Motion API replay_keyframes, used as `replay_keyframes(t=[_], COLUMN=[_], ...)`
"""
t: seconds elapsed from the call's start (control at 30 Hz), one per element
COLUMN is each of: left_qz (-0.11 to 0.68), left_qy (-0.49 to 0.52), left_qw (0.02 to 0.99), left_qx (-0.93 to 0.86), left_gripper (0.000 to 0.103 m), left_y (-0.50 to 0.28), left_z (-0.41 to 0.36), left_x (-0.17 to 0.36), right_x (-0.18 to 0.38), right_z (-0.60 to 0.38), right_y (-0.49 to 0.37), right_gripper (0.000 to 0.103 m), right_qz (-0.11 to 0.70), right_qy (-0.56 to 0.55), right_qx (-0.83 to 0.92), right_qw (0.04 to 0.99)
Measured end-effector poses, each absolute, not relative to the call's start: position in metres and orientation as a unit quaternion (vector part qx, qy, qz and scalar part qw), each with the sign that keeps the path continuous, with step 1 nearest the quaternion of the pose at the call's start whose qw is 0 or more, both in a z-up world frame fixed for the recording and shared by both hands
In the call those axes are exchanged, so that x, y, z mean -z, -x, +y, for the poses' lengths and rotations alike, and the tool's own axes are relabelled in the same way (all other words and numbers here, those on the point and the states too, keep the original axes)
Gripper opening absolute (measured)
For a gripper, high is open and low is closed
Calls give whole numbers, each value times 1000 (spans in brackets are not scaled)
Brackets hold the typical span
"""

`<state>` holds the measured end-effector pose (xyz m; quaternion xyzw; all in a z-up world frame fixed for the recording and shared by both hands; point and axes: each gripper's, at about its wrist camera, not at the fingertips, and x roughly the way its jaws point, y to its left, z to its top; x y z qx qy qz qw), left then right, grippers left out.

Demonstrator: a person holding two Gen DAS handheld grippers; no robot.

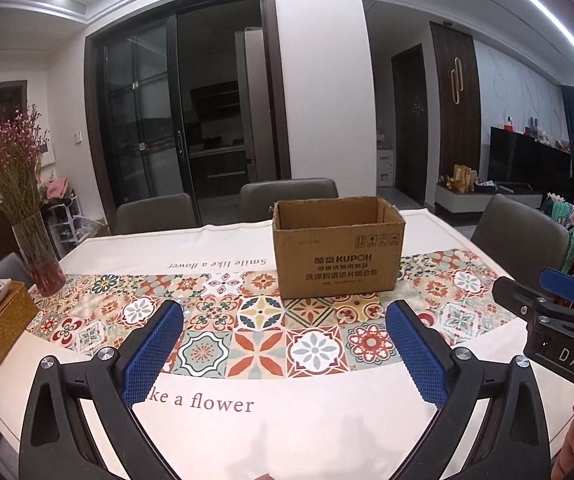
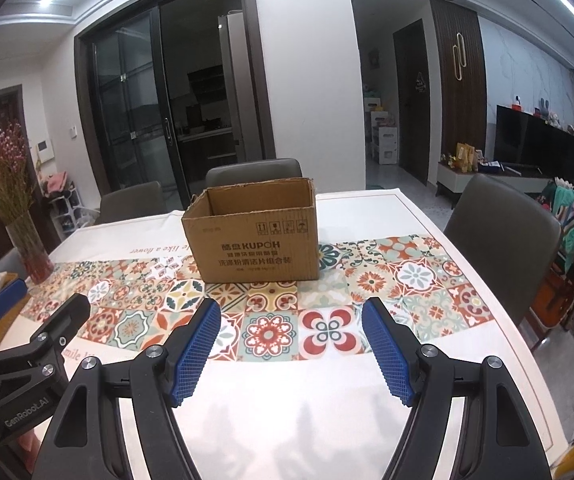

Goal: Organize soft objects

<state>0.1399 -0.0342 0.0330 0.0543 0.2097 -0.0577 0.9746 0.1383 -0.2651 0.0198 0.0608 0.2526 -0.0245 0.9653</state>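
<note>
While we held both tools above the near edge of the table [image 1: 247, 440], the left gripper [image 1: 285, 340] stood wide apart, its 2 blue pads [image 1: 155, 354] spread with nothing between them but the tiled pattern of the tablecloth [image 1: 315, 344]. Our right gripper [image 2: 291, 344] was likewise spread wide and held nothing; from the left wrist view we saw its black body at the far right edge, and from the right wrist view the left tool showed at the lower left.

We saw no soft objects on the cloth in either view, so we could not tell where they lay. What we did see was the cardboard box [image 1: 337, 248], open at the top, standing upright on the far half of the table, its front bottom edge resting on the patterned band. It sat well beyond both sets of fingertips, a little right of centre for the left tool and a little left of centre for the right one. Its inside was hidden below the rim, so we could not tell whether anything lay in it.

At the table's left end stood a glass vase [image 1: 41, 256] of dried pink flowers, and just beside it a woven tissue box [image 1: 1, 330] with a floral cover. We counted 3 grey chairs [image 1: 289, 194] around the far sides.
</note>
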Motion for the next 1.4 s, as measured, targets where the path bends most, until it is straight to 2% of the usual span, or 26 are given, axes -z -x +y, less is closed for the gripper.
replay_keyframes(t=[0.17, 1.4], left_qz=[197, 156], left_qy=[-52, -37], left_qw=[977, 987], left_qx=[57, 31], left_gripper=[103, 103], left_y=[-132, -103], left_z=[-36, -27], left_x=[-36, -49], right_x=[-22, -34], right_z=[-268, -261], right_y=[-128, -106], right_gripper=[79, 79], right_qz=[242, 216], right_qy=[-65, -52], right_qx=[27, 24], right_qw=[968, 975])
